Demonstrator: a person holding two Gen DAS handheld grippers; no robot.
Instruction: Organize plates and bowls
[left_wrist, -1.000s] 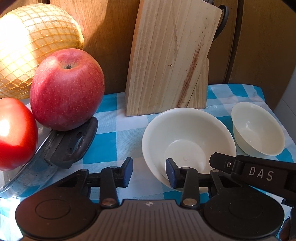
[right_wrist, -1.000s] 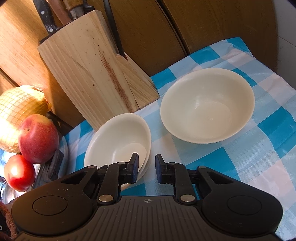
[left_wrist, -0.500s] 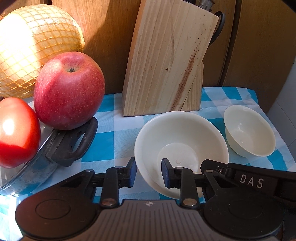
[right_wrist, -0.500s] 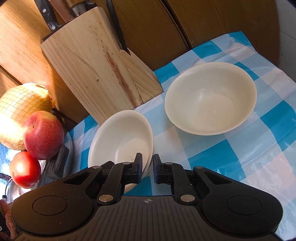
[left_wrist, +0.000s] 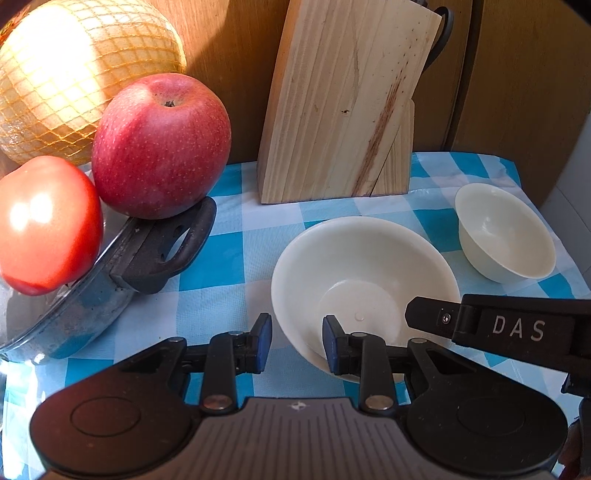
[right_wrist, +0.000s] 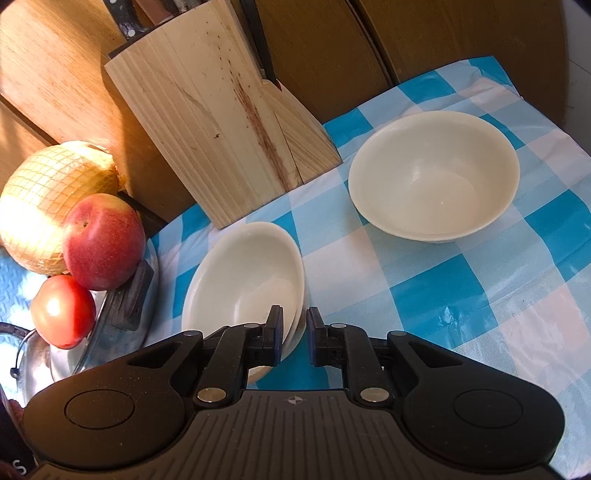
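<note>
Two cream bowls stand on a blue-and-white checked cloth. The near, wider bowl (left_wrist: 364, 273) (right_wrist: 243, 284) looks like two nested dishes. The second bowl (left_wrist: 504, 232) (right_wrist: 434, 173) sits apart to the right. My left gripper (left_wrist: 297, 345) straddles the wide bowl's near left rim with its jaws apart, one finger inside and one outside. My right gripper (right_wrist: 295, 336) straddles the same bowl's right rim with a narrow gap; whether it pinches the rim is unclear. The right gripper's body also shows in the left wrist view (left_wrist: 517, 328).
A wooden knife block (left_wrist: 343, 103) (right_wrist: 218, 136) stands behind the bowls against wooden panels. At the left a glass pan lid with a black handle (left_wrist: 162, 251) carries a red apple (left_wrist: 160, 146), a tomato (left_wrist: 46, 225) and a netted yellow fruit (left_wrist: 77, 70).
Both grippers have drawn back a little from the bowls. The left jaws narrowed, then widened slightly around the wide bowl's rim. The right jaws stay narrow at its right rim.
</note>
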